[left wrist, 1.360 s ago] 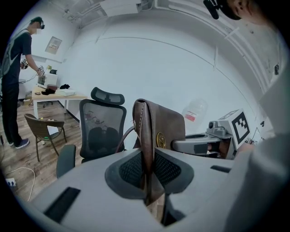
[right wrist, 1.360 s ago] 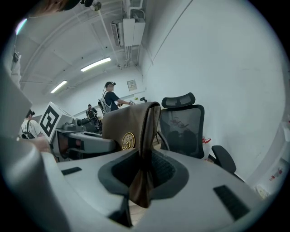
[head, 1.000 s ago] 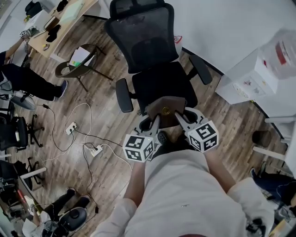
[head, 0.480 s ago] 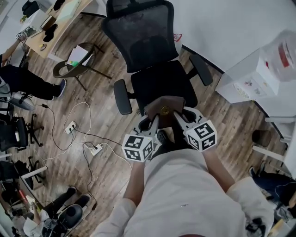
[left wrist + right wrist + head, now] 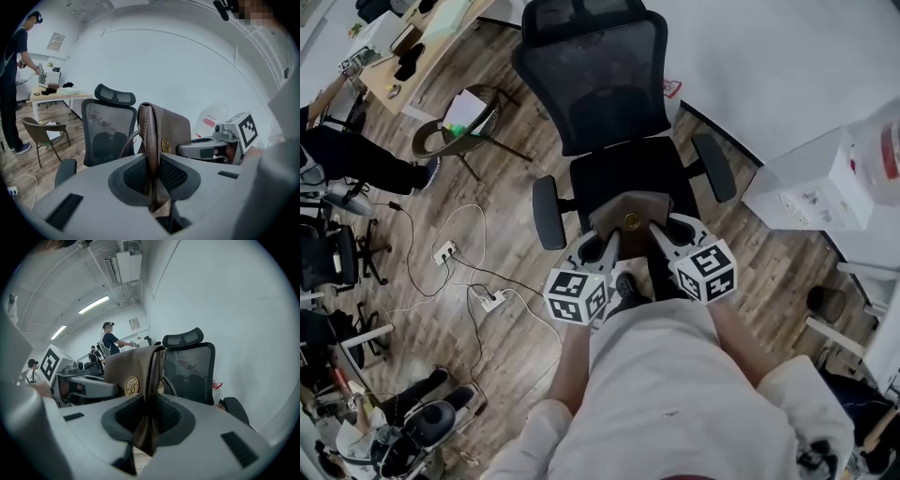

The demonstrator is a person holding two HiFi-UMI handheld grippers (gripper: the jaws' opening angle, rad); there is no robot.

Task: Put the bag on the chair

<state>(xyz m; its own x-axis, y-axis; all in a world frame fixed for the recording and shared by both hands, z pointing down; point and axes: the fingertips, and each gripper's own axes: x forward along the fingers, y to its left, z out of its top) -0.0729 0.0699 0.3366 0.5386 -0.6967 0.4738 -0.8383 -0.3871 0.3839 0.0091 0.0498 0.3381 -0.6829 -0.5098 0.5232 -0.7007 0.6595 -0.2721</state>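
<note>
As your left gripper (image 5: 602, 249) and right gripper (image 5: 667, 234) each clamp narrow-set jaws on an edge of the brown bag (image 5: 629, 208), it hangs between them over the front of the chair (image 5: 619, 169) seat. Its underside is hidden, so contact is unclear.

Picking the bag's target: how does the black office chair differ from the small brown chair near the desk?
The office chair is black, mesh-backed, with headrest and armrests; the brown chair is lower, on thin legs. The brown chair carries paper; the office chair's seat shows none. Both stand on the wood floor.
</note>
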